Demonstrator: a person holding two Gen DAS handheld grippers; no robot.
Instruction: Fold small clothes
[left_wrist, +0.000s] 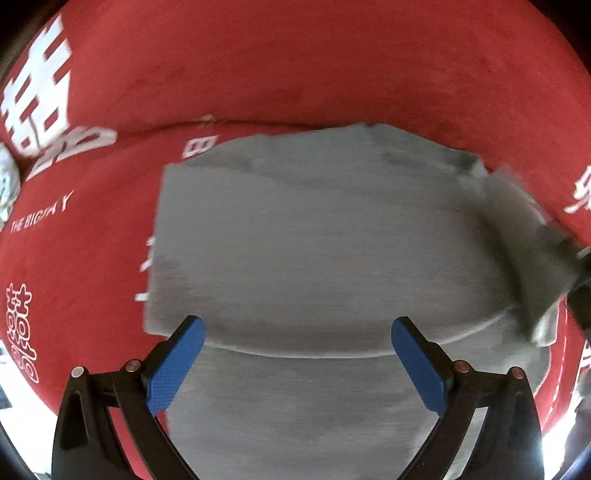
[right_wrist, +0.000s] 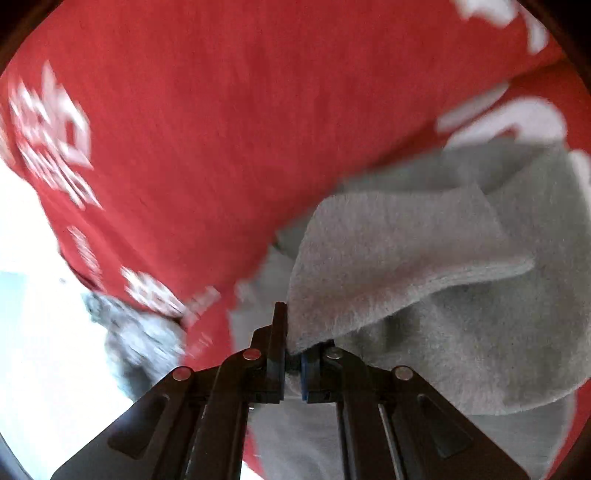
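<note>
A grey garment (left_wrist: 317, 236) lies mostly flat on a red cloth with white print (left_wrist: 295, 66). My left gripper (left_wrist: 295, 332) hangs open above its near part, blue pads (left_wrist: 177, 365) wide apart with nothing between them. At the right edge of the left wrist view, one corner of the garment is lifted and blurred. In the right wrist view my right gripper (right_wrist: 293, 350) is shut on a corner of the grey garment (right_wrist: 406, 258), and the fabric rises from the jaws and drapes over to the right.
The red cloth (right_wrist: 221, 129) covers the whole work surface; its edge and a bright floor (right_wrist: 33, 314) show at the left of the right wrist view. A crumpled grey-white item (right_wrist: 136, 339) lies by that edge, and a similar one (left_wrist: 5, 184) at the far left.
</note>
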